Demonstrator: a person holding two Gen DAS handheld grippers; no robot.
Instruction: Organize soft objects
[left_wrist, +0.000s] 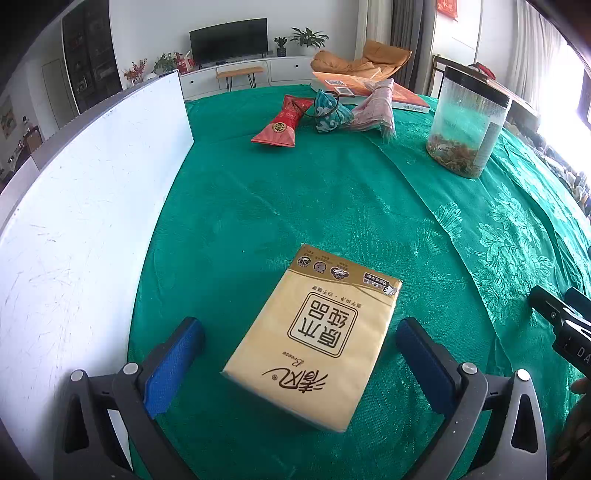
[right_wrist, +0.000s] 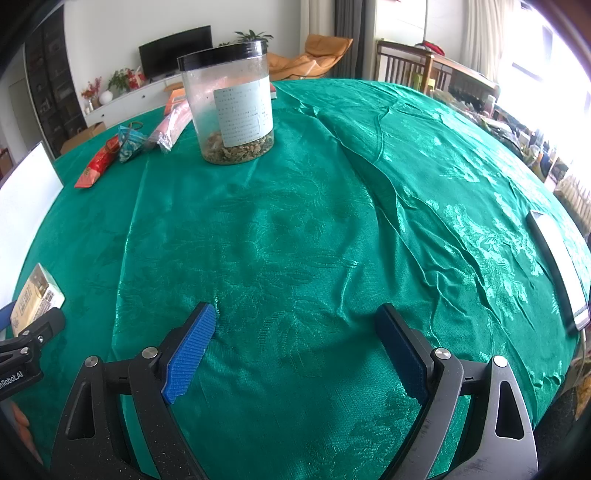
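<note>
Both claws agape: left claw (left_wrist: 299, 343) straddles tissue pack (left_wrist: 314, 332) untouched; right claw (right_wrist: 299, 332) empty; jar (right_wrist: 231, 103) beyond.

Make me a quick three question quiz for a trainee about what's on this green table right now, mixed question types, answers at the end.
1. True or false: the left gripper is clamped on the tissue pack.
2. Which stands nearest the clear jar? A) the phone B) the pink bag C) the white board
3. Fill in: the right gripper has only the green ______ between its fingers.

Key
1. False: the pack lies between the open fingers, untouched.
2. B
3. tablecloth
</note>
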